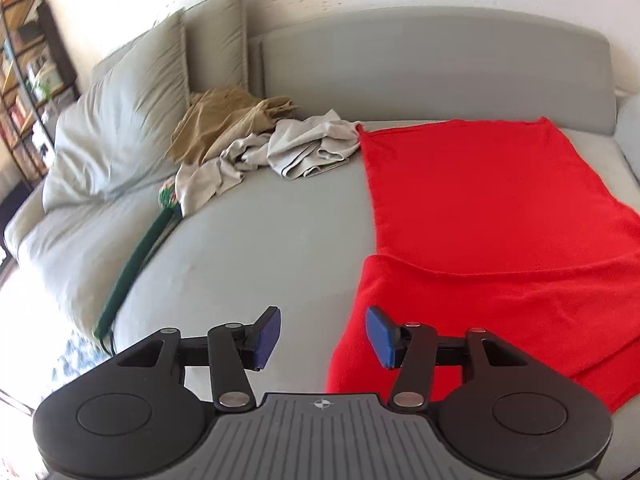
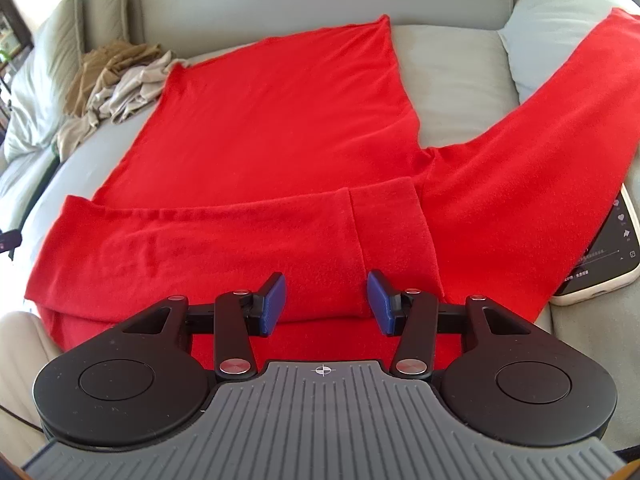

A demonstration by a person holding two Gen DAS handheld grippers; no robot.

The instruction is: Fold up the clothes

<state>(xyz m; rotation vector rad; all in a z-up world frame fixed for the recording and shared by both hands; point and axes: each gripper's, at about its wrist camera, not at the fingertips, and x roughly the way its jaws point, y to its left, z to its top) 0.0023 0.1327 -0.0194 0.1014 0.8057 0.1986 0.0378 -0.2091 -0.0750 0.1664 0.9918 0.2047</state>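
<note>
Red sweater (image 2: 280, 120) lies spread flat on the sofa seat (image 1: 260, 248), one sleeve folded across its near part. Right gripper (image 2: 326, 300) released, empty, hovering above that folded sleeve. Left gripper (image 1: 323, 336) released, empty, at the sweater's left edge. Other sleeve runs over the right cushion, cuff cut off. Fleecy knit. Crumpled grey (image 1: 304, 148) and tan (image 1: 228, 120) garments near the seat's back-left corner.

Home living room: sofa (image 1: 280, 240), bookshelf (image 1: 24, 80)
</note>
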